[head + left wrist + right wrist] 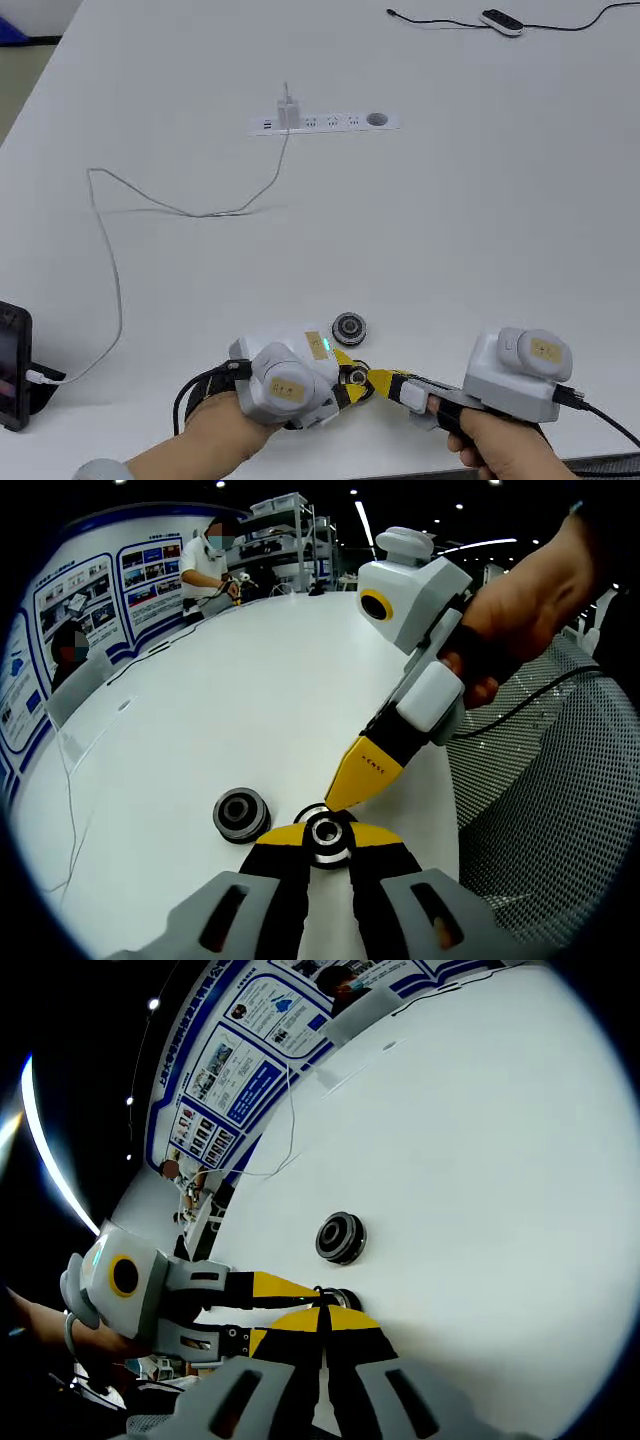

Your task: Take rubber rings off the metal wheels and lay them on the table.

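White tabletop (480, 230): left gripper (325, 830) pinches one black-ringed metal wheel (343, 1298); right gripper (345, 788), jaws pressed together, works at its ring (303, 812); other wheel (349, 327) untouched, so no ring is off yet.

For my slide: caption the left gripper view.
Left gripper clamps a metal wheel; right gripper touches its rim.

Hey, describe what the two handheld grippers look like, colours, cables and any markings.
Both the left gripper and the right gripper have pale grey rounded plastic housings, each with a square yellow sticker on top, and black jaws ending in yellow wedge tips. The right tip carries small dark lettering. Black cables trail from both.
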`<action>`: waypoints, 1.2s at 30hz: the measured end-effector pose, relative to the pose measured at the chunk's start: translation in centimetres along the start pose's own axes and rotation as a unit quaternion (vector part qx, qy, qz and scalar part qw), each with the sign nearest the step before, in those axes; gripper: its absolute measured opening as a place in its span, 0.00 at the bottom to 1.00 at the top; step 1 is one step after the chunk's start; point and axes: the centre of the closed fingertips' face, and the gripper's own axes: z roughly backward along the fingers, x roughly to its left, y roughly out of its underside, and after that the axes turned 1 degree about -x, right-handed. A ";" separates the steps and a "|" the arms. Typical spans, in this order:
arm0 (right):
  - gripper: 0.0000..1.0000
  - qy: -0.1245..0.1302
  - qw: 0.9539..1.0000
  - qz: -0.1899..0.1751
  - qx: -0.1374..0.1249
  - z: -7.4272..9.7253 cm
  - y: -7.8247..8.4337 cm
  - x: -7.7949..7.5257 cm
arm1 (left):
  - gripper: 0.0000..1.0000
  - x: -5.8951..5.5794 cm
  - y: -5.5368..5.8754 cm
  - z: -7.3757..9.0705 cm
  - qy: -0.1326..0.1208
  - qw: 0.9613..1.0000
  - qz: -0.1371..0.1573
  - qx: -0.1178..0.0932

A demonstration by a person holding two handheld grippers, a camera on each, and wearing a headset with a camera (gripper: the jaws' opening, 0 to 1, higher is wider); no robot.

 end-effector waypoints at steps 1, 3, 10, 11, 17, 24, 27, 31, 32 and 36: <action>0.02 0.000 1.000 0.000 0.000 0.0 0.0 0.0 | 0.15 0.0 -0.1 0.1 0.000 1.000 -0.002 -0.005; 0.02 0.000 1.000 -0.001 0.000 -0.1 -0.1 -0.1 | 0.16 0.0 -0.3 0.3 -0.003 1.000 -0.003 -0.012; 0.02 0.001 1.000 -0.001 0.000 0.0 -0.1 0.1 | 0.22 0.0 -0.4 0.8 -0.008 1.000 -0.010 -0.020; 0.02 0.001 1.000 -0.002 0.000 0.0 -0.1 0.1 | 0.22 0.0 -0.4 0.9 -0.008 1.000 -0.009 -0.022; 0.02 -0.003 1.000 -0.002 -0.001 0.1 -0.1 0.3 | 0.27 0.2 0.1 1.0 -0.013 1.000 -0.003 -0.023; 0.02 -0.012 1.000 -0.009 -0.006 0.3 -0.1 0.9 | 0.36 0.5 0.6 1.3 -0.021 0.999 0.010 -0.028; 0.02 -0.017 1.000 -0.014 -0.006 0.4 -0.1 1.0 | 0.37 0.6 0.8 1.4 -0.025 0.999 0.014 -0.029; 0.02 -0.025 0.999 -0.023 -0.012 0.7 -0.2 1.5 | 0.39 0.7 1.0 1.6 -0.031 0.999 0.026 -0.030; 0.02 -0.027 0.999 -0.024 -0.013 0.8 -0.2 1.6 | 0.38 0.7 1.0 1.7 -0.032 0.999 0.027 -0.031; 0.02 -0.033 0.999 -0.028 -0.017 1.0 -0.4 2.1 | 0.38 0.7 1.3 1.8 -0.032 0.999 0.026 -0.031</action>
